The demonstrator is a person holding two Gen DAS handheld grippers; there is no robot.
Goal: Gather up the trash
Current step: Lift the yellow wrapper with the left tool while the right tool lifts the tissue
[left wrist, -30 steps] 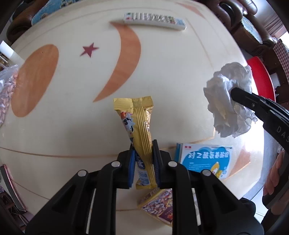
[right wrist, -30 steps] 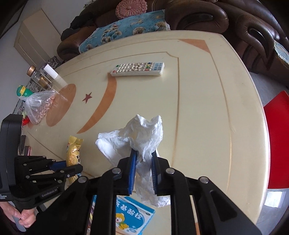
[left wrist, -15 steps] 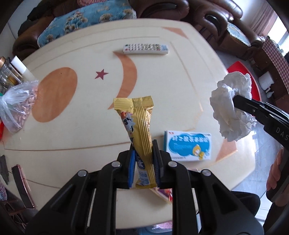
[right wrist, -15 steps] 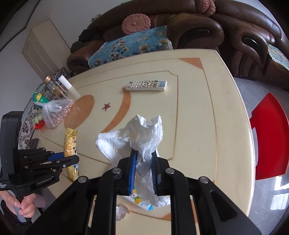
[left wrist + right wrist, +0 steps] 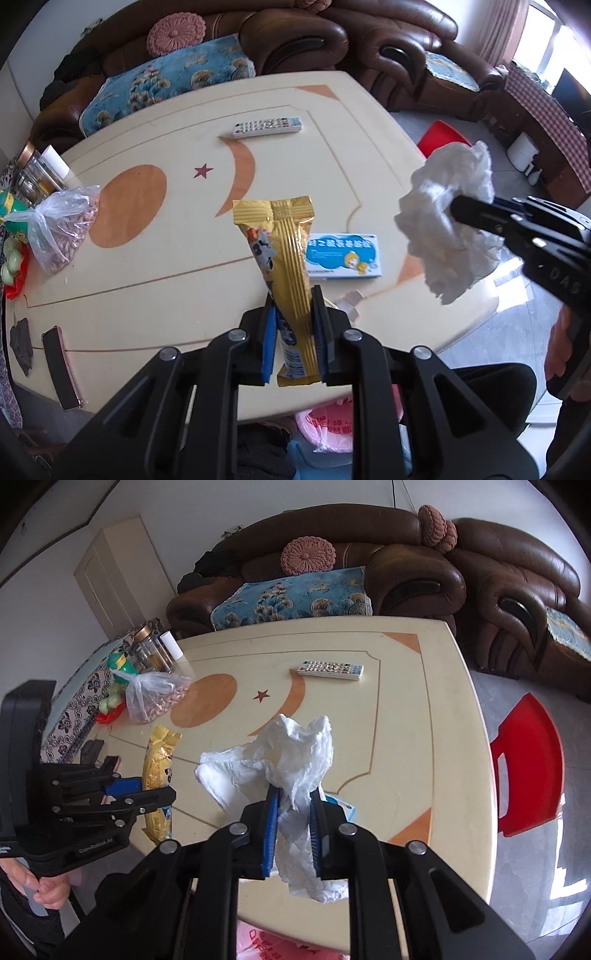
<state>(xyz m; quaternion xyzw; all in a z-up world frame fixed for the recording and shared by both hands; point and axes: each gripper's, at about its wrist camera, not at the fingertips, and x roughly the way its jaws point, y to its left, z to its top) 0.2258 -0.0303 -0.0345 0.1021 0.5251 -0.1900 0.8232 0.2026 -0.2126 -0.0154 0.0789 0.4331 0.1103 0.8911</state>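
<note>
My left gripper is shut on a gold snack wrapper, which stands up between the blue pads high above the cream table. My right gripper is shut on a crumpled white tissue, also lifted off the table. In the left wrist view the tissue hangs at the right from the other gripper's black fingers. The right wrist view shows the wrapper at the left, gripped by the left gripper.
On the table lie a blue medicine box, a white remote, a clear bag of nuts, jars and a phone. A pink plastic bag sits below the near edge. A red stool and brown sofas surround the table.
Both grippers rose and pulled back from the table, each still holding its item. The table now looks smaller, and more of the room and the near table edge show.
</note>
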